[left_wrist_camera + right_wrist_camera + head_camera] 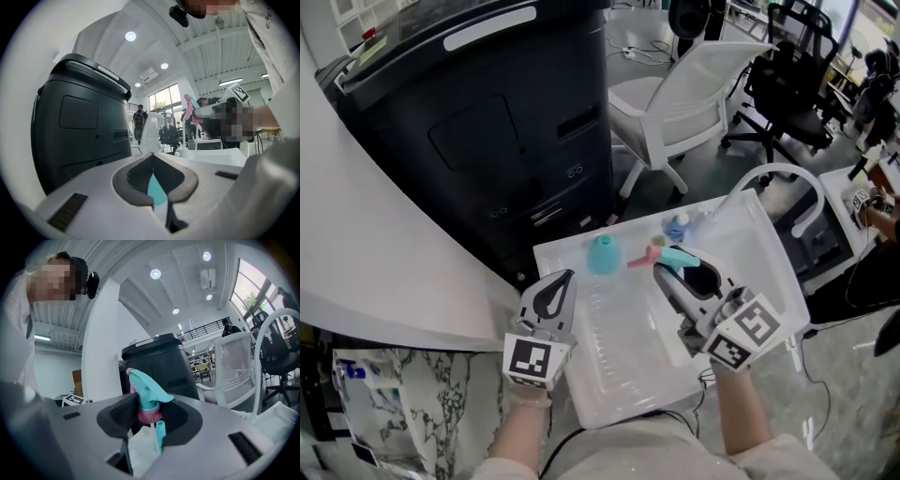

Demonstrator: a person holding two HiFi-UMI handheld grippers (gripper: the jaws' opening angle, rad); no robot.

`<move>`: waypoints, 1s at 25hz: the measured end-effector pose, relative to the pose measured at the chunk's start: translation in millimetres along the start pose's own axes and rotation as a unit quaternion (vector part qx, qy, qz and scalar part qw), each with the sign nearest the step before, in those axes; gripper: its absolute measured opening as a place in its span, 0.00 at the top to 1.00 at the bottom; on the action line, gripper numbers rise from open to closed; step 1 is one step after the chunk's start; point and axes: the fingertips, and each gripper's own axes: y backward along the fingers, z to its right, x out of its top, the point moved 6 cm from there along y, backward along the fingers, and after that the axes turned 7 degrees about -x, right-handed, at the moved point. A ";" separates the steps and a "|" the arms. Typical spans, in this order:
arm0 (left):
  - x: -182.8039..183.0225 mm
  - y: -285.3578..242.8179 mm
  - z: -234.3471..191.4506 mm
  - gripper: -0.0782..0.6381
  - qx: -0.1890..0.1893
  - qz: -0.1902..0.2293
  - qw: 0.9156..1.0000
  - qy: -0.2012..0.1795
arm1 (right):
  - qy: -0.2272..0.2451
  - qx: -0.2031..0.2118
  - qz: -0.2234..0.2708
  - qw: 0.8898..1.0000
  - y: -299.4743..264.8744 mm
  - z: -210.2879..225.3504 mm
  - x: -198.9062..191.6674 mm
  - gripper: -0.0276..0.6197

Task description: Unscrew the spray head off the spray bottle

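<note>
The teal spray head (677, 255) with its pink collar (150, 416) sits between the pads of my right gripper (668, 264), which is shut on it over the white tray (769, 272). In the right gripper view the spray head (146, 391) stands upright in my right gripper (151, 416), and a thin tube hangs below the collar. I cannot tell whether the pale shape under it is the bottle. My left gripper (563, 278) hovers at the tray's left side, apart from a teal piece (602, 254). My left gripper (152, 161) is shut, empty.
A small bottle (677, 226) stands at the tray's far edge. Behind the tray looms a big black bin (478, 131), with a white chair (694, 94) and black office chairs (797, 84) beyond. A white curved counter (356, 234) lies to the left.
</note>
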 end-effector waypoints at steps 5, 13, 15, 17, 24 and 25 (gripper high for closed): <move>5.1 10.2 2.6 0.88 0.019 0.009 1.000 0.015 | 0.002 -0.003 -0.003 1.000 5.5 -1.6 -2.9 0.72; 11.2 27.9 5.9 0.88 0.042 0.016 0.999 0.018 | 0.002 -0.011 -0.013 1.000 17.9 -2.0 -10.9 0.72; 12.4 31.5 6.7 0.88 0.048 0.018 0.999 0.018 | 0.002 -0.011 -0.015 1.000 20.7 -1.8 -12.2 0.72; 13.8 35.4 7.7 0.88 0.054 0.020 0.998 0.019 | 0.001 -0.012 -0.017 1.000 23.9 -1.5 -14.0 0.72; 14.2 47.8 7.5 0.88 0.076 0.022 0.997 0.020 | -0.007 -0.017 -0.020 1.000 30.7 0.3 -16.9 0.72; 14.3 49.1 7.6 0.88 0.078 0.022 0.996 0.022 | -0.007 -0.017 -0.019 1.000 30.9 0.2 -17.0 0.72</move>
